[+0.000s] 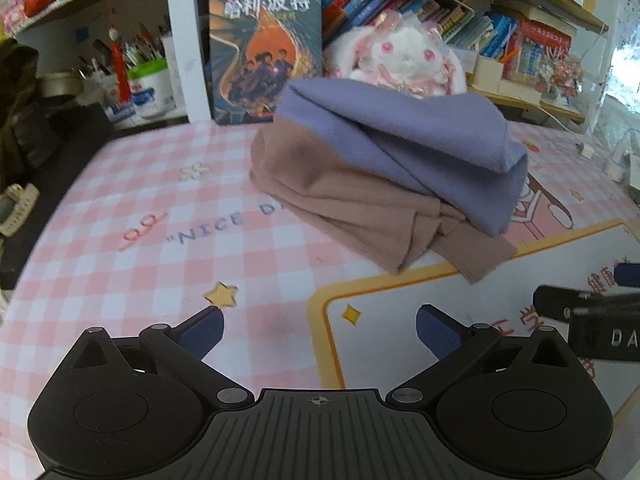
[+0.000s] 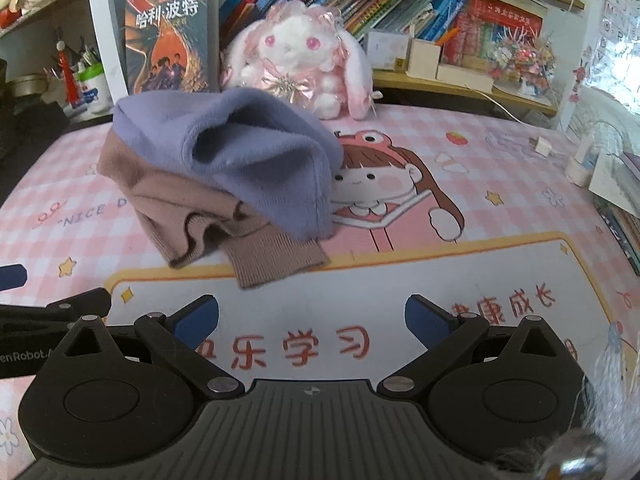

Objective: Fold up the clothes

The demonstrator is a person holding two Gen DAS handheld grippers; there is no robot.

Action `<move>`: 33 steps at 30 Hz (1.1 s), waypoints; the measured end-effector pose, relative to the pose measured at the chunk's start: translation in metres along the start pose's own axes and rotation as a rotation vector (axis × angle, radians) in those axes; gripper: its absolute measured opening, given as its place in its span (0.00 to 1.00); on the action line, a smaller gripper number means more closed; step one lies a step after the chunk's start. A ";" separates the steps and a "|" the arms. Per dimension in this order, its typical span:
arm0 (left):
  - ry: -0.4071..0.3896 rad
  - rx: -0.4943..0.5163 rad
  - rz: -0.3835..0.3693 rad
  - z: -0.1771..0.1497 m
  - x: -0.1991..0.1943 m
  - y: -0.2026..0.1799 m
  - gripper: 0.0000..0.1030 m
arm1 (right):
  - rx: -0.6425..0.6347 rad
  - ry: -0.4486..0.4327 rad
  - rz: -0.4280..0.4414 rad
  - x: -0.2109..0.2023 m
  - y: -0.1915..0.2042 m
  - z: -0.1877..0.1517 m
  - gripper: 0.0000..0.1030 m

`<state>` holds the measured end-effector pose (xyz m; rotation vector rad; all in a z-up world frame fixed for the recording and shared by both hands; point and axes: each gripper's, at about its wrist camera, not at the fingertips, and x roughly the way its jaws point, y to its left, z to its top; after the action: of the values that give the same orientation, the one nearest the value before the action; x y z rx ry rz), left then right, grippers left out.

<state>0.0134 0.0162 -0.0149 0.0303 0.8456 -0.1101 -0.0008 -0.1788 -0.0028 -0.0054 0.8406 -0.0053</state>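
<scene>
Both the left gripper [image 1: 320, 330] and the right gripper [image 2: 312, 320] hover side by side with jaws spread wide and empty, low over the worktop [image 1: 120, 200], set back from the clothes. The purple garment [image 1: 404, 140] lies loosely bundled atop the brown knit sweater [image 1: 352, 204], cuff trailing; this could be a rough finished stack or an unsorted heap.

I see two garments heaped on the pink checked desk mat [image 1: 120, 208] — a purple fleece piece [image 1: 420, 148] draped loosely over a crumpled brown knit [image 1: 340, 200], whose ribbed cuff [image 2: 276, 264] sticks out towards me — neither neatly folded.
</scene>
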 end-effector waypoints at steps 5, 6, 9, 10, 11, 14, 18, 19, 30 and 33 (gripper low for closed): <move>0.025 -0.002 -0.069 0.000 0.008 -0.008 1.00 | 0.007 0.037 -0.031 0.000 -0.008 -0.009 0.98; 0.022 0.000 -0.082 0.001 0.007 -0.011 1.00 | 0.008 0.044 -0.037 0.000 -0.009 -0.010 0.98; 0.000 0.016 -0.096 0.004 0.005 -0.020 1.00 | 0.037 0.039 -0.042 0.000 -0.020 -0.009 0.98; -0.008 0.011 -0.102 0.006 0.004 -0.023 1.00 | 0.048 0.034 -0.039 0.000 -0.024 -0.008 0.98; -0.016 0.006 -0.107 0.009 0.002 -0.025 1.00 | 0.056 0.027 -0.034 0.000 -0.028 -0.007 0.98; -0.051 -0.030 -0.123 0.018 -0.002 -0.034 0.99 | 0.059 0.000 0.003 0.002 -0.041 -0.002 0.98; -0.110 -0.069 -0.112 0.037 -0.007 -0.052 0.99 | 0.071 -0.029 0.058 0.004 -0.069 0.008 0.97; -0.126 -0.077 -0.106 0.042 -0.008 -0.057 0.99 | 0.083 -0.037 0.071 0.004 -0.078 0.011 0.97; -0.152 -0.187 0.076 0.082 0.011 -0.080 0.71 | 0.287 -0.053 0.405 0.019 -0.175 0.016 0.97; -0.147 -0.223 0.135 0.082 0.015 -0.077 0.31 | 0.346 0.003 0.490 0.029 -0.189 0.017 0.97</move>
<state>0.0756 -0.0676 0.0294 -0.1287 0.7027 0.1085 0.0310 -0.3676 -0.0121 0.5254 0.8178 0.3096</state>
